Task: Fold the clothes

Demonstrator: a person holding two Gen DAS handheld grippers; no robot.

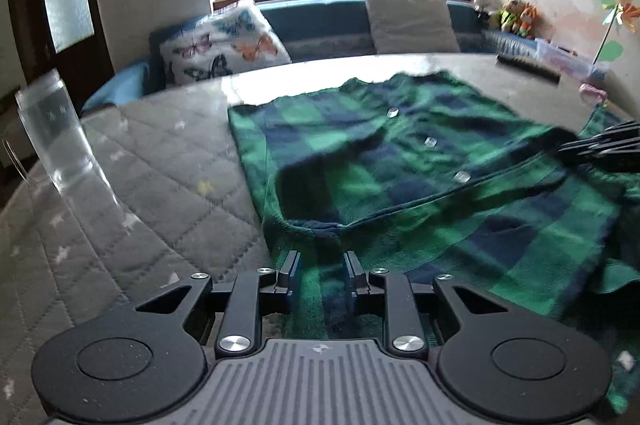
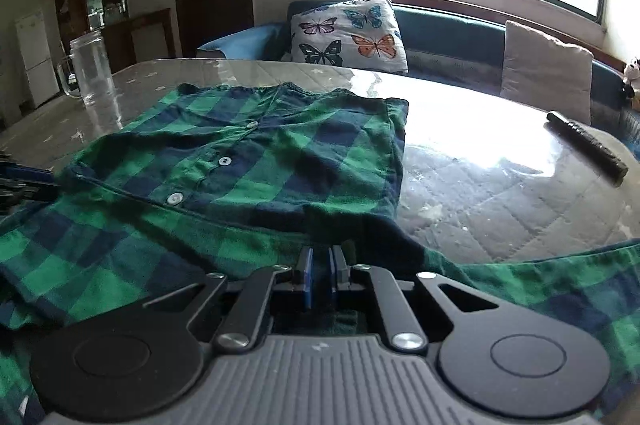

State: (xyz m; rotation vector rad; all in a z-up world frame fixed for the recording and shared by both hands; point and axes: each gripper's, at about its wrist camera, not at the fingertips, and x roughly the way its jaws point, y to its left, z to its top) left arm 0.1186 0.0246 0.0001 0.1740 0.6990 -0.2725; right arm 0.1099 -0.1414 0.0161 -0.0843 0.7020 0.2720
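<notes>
Quilted grey table [image 1: 168,161] under a glossy clear cover fills both views, with a sofa and bright window behind. I see the green plaid shirt [image 1: 400,161] spread over the centre of each frame, button placket up, its near hem running under both tools.

Risk, my judgement: the cover looks slick, so a one-sided pull could drag the whole shirt rather than fold it. A sweep toward the upper left of the right wrist view could tip the glass mug [image 2: 94,77]; the remote [image 2: 586,145] at right lies well apart.

Left gripper [image 1: 320,265]: angled down at the hem, jaws parted, cloth between them; I cannot tell if they pinch it.

Right gripper [image 2: 320,261]: angled down, jaws nearly pressed together; whether fabric is caught, I cannot tell.
</notes>
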